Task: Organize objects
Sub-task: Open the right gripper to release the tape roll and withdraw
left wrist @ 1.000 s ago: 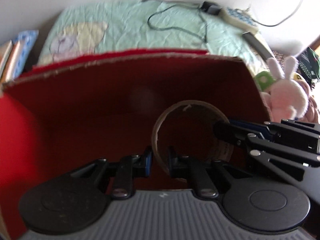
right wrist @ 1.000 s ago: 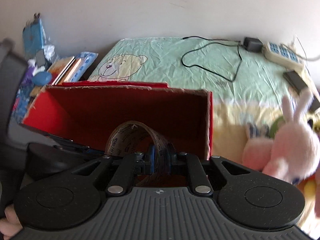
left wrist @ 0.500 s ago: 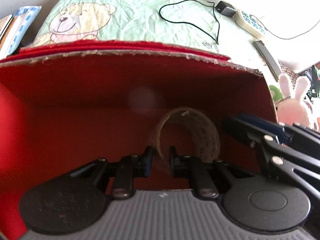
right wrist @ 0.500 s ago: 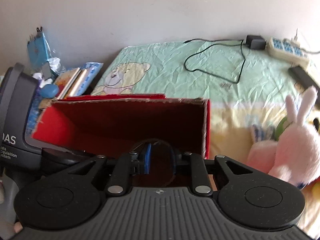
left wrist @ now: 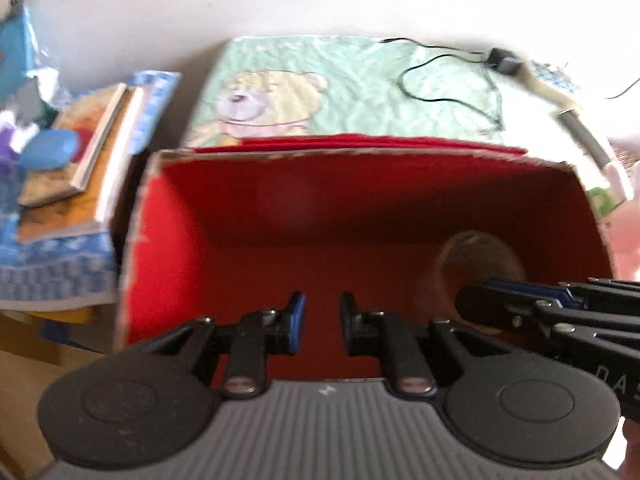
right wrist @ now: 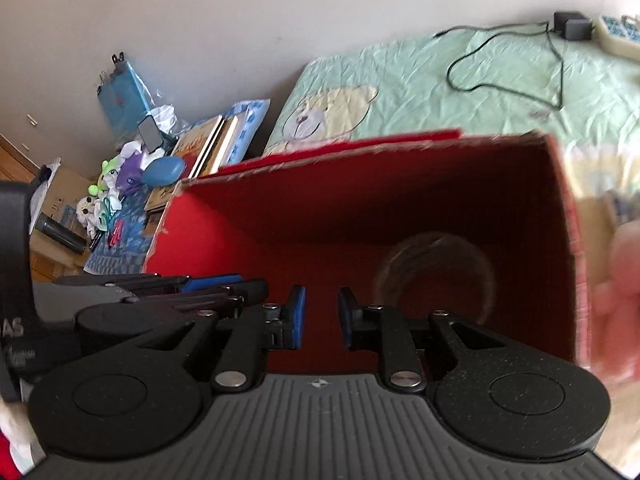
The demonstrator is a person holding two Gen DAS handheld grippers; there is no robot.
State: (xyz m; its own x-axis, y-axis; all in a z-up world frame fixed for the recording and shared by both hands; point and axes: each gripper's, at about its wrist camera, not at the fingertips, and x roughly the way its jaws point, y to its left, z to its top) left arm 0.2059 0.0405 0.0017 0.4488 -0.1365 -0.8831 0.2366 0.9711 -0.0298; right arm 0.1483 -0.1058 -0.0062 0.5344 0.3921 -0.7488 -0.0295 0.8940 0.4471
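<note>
Inside the red cardboard box [left wrist: 248, 216], toward its right-hand end, a roll of brown packing tape [left wrist: 476, 264] stands on edge on the box floor, its open core facing the cameras; in the right wrist view the same roll [right wrist: 436, 276] sits close to the right wall. Motion blur smears it in both views, so whether it leans on that wall cannot be told.

The left gripper [left wrist: 322, 320] hangs over the near rim of the box with its jaws a narrow gap apart and nothing between them; they have just been opening, and the tape lies off to their right, clear of the pads. The right gripper [right wrist: 322, 320] also shows its jaws slightly apart and empty, having opened within the last second and then settled; the roll is ahead of it and a little to its right.

In my judgement the tape now counts as put away, so the next move turns on what is left outside. The pink plush rabbit [right wrist: 616, 292] lies on the bed just beyond the box's right wall, on the right gripper's side, so that hand looks the nearer one to fetch it. The stacked books [left wrist: 96, 148] lie on the left gripper's side, beyond the left wall.
</note>
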